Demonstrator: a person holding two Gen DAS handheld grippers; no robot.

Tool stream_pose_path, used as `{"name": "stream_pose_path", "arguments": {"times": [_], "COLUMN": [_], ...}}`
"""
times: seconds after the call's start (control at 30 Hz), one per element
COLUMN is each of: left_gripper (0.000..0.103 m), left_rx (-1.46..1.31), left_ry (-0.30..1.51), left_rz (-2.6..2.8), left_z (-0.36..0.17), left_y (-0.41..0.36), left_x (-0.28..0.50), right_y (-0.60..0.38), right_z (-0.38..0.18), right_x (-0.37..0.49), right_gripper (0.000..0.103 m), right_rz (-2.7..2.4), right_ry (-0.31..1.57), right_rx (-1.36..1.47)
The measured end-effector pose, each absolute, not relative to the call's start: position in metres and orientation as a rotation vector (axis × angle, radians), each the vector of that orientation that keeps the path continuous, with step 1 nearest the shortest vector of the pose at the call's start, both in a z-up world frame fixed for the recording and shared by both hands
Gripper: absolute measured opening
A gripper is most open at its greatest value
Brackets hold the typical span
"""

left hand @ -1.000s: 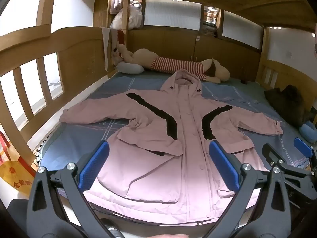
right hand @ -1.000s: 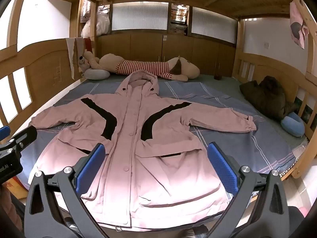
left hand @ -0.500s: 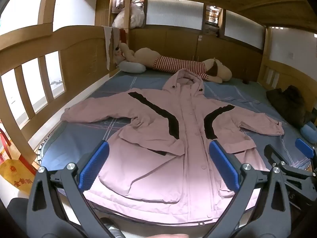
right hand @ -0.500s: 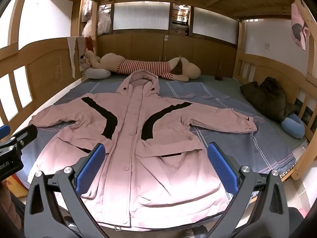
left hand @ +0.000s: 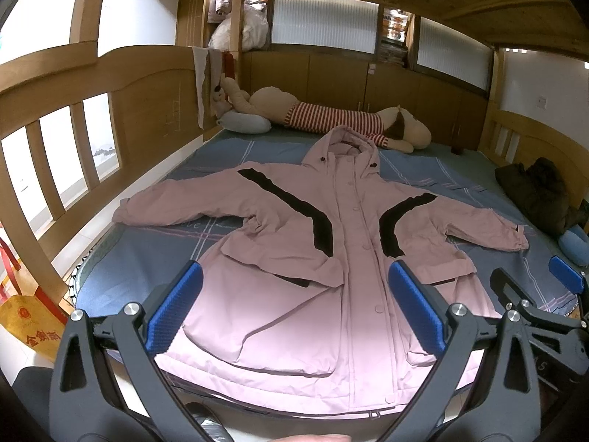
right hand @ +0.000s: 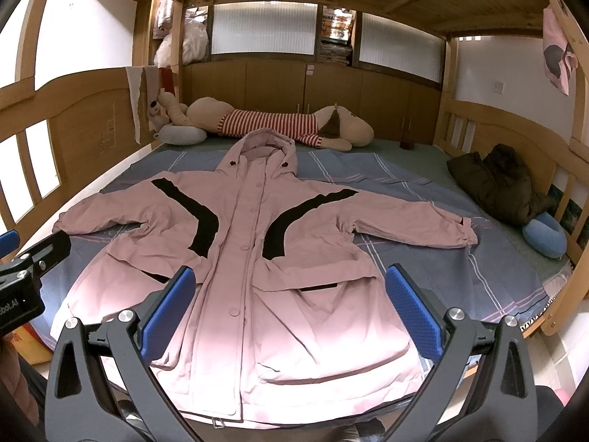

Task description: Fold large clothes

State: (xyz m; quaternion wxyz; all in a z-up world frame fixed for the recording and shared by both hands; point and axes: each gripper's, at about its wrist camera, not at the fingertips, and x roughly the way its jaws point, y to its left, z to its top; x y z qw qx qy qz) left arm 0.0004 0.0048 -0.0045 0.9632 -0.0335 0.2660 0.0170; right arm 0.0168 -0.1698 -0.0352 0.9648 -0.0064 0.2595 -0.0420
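Wooden bunk-bed rails and a plank ceiling frame a wide bed (left hand: 140, 254) covered with a blue-grey checked sheet. On it a long pink hooded coat with black curved stripes (left hand: 324, 258) lies front up, snapped shut, both sleeves spread out to the sides and its hem at the near edge of the mattress. The left gripper (left hand: 294, 309) hovers above the hem with its blue-padded fingers (left hand: 173, 309) spread wide, holding and touching nothing. The right gripper (right hand: 291, 309) hangs over the lower coat in the same way, its fingers (right hand: 414, 313) wide apart and empty. At the far end a long beige plush dog in a red-striped shirt (right hand: 272, 123) lies across the bed beside a grey pillow (right hand: 180, 134). A dark olive garment (right hand: 504, 180) is bunched against the right rail; its shape is hard to make out. A blue neck pillow (right hand: 545, 235) sits near it. The hem's nearest edge is partly cut off behind the gripper frames.
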Motion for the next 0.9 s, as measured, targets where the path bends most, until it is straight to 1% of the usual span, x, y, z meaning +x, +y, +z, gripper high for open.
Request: {"name": "stream_pose_path", "arguments": {"times": [0.9], "left_gripper": [0.101], "left_rx": [-0.068], "left_ry": [0.544], "left_rz": [0.033], "left_z": [-0.0034], "left_y": [0.005], "left_x": [0.002], "right_y": [-0.1687], "right_z": [-0.0363], "right_x": [0.0167], "right_gripper": [0.102], "right_rz": [-0.086], "right_ry": [0.525], "right_rx": [-0.016]}}
